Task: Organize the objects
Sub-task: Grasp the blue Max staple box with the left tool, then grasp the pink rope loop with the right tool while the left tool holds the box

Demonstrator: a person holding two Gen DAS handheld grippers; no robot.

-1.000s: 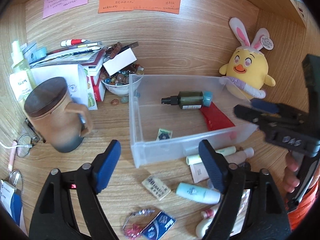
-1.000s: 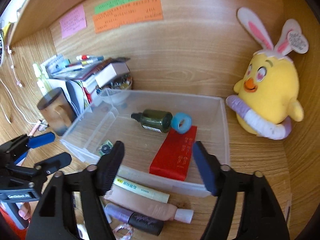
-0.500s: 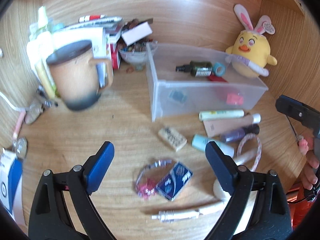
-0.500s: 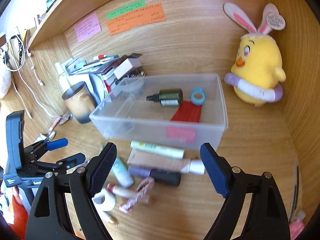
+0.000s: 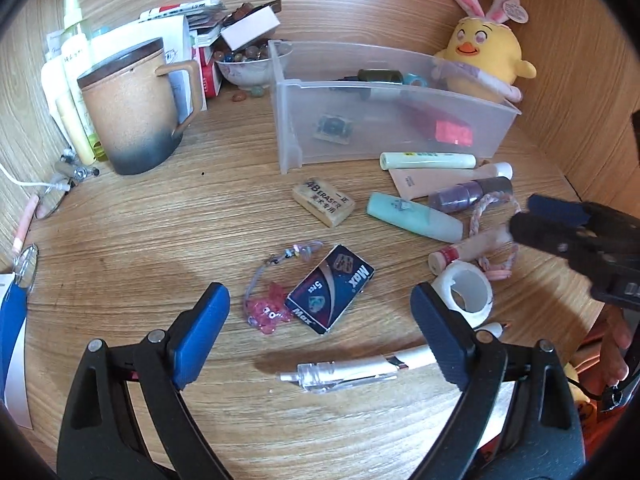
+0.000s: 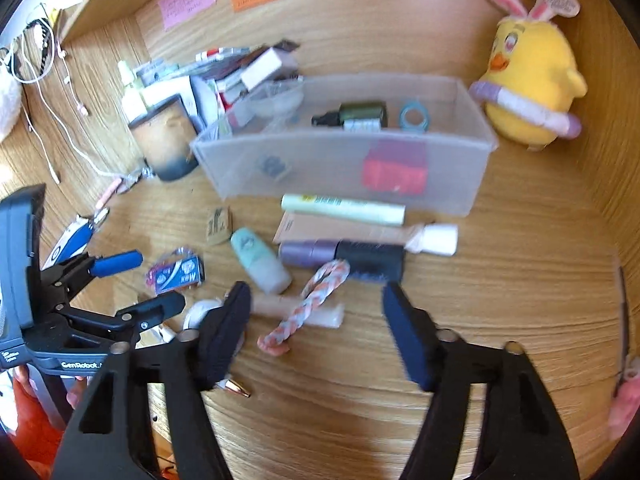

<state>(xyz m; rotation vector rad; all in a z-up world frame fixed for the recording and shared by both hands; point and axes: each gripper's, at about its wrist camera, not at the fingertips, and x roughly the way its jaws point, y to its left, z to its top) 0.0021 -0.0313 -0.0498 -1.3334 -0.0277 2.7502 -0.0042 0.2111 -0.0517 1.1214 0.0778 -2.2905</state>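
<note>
Left gripper [image 5: 320, 322] spread wide, nothing between the jaws. Pointed down at the desk. Nearest to it: a clear-capped pen [image 5: 352, 370] lying crosswise just ahead of my fingertips, long axis left to right. Just past that, a dark blue card box [image 5: 330, 288] with a pink charm [image 5: 266, 310] touching its left edge.

Right gripper [image 6: 316, 332] open too, jaws have just been closing in, nothing pinched. A braided cord loop [image 6: 308, 304] lies between its fingertips, running diagonally up and away, draped over a pale tube [image 6: 298, 312] that lies crosswise.

Further out: mint tube [image 6: 260, 262], purple-and-black bottle [image 6: 340, 258], beige tube [image 6: 360, 230], pale yellow stick [image 6: 342, 206], all lying roughly parallel to the clear bin [image 6: 344, 178] and just in front of its near wall. Eraser [image 5: 324, 202] off the bin's left corner.

My read: the cord and pale tube sit on the right gripper's line; the left is nearer the card box. Bin lies straight ahead of both, beyond the clutter. The cord crossing the tube may drag along.
</note>
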